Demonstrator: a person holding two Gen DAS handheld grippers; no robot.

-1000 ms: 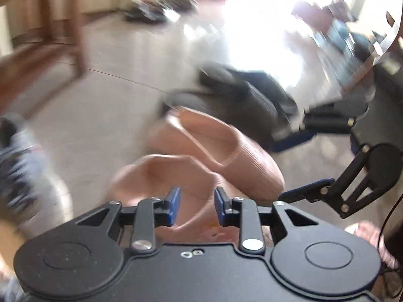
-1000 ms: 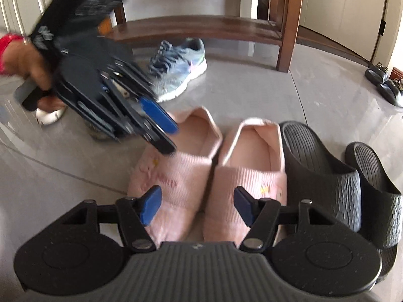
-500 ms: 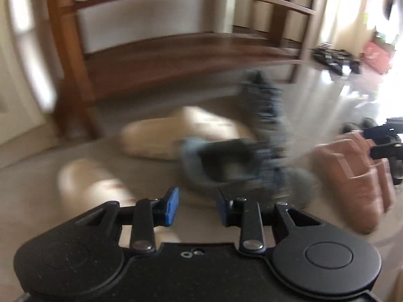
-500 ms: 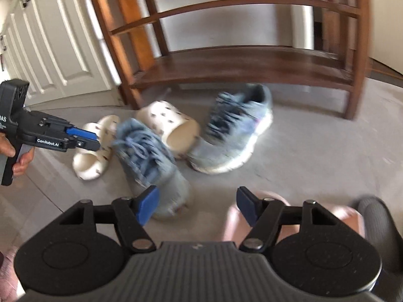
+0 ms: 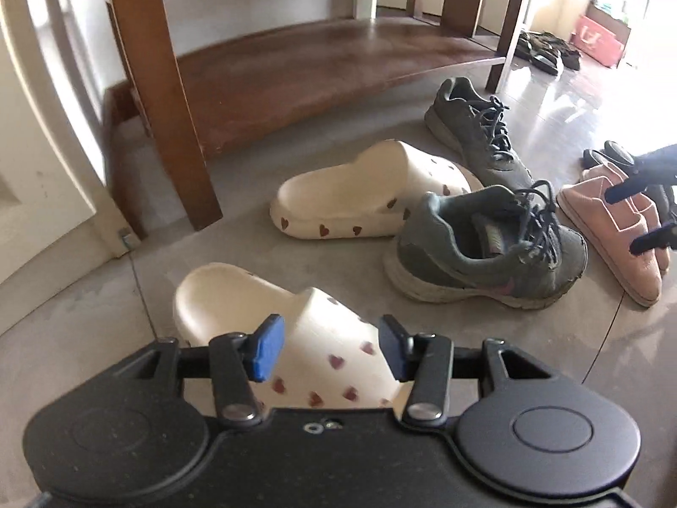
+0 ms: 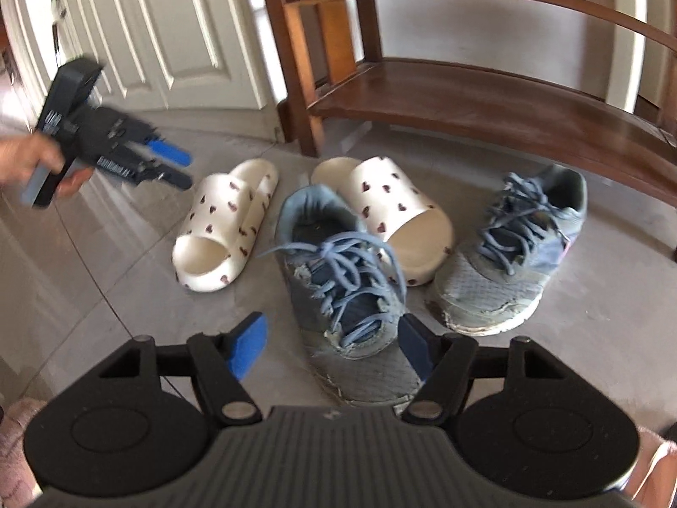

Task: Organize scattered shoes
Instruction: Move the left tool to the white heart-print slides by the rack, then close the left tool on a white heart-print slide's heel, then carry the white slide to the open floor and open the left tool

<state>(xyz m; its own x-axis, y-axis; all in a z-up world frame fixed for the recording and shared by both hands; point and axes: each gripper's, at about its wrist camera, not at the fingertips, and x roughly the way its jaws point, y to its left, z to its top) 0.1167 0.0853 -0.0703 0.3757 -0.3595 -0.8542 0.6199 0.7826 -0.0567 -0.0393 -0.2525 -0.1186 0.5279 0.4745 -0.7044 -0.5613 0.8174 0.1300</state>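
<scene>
**shoe_sorter:** Both tools have swung off the pink slippers (image 5: 613, 228) since a second ago and now face the messy pile by the wooden shoe rack (image 5: 321, 67). Left tool (image 5: 328, 349) is spread fairly wide, holding nothing, with the near heart-print slide (image 5: 296, 338) sitting right between its pads. Right tool (image 6: 332, 349) is wide too, also empty, straddling the toe end of the near grey-blue sneaker (image 6: 342, 292).

**rack_rat:** So what's the worry, working outward?

**shoe_sorter:** Closest first: the slide looks like smooth rounded foam, so I'd guess a pinch across the curved strap squirts it out sideways. Same story on the right, that sneaker's toe is soft mesh and frayed, so a grab there probably collapses it and the heel droops or swings.

**rack_rat:** And the loose laces?

**shoe_sorter:** Yep, they flop all over the tongue. Could snag a pad when it closes or lets go. A bit further out, the second slide (image 6: 393, 211) lies touching the near sneaker, seemingly tucked against its heel side. Lifting the sneaker could drag or flip it.

**rack_rat:** Then the other sneaker?

**shoe_sorter:** Second sneaker (image 6: 516, 254) sits just beside that slide, nearer the rack. Everything's still on the floor, lowest shelf is bare. Last risk: both tools working one tight cluster, so they could bump each other.
</scene>
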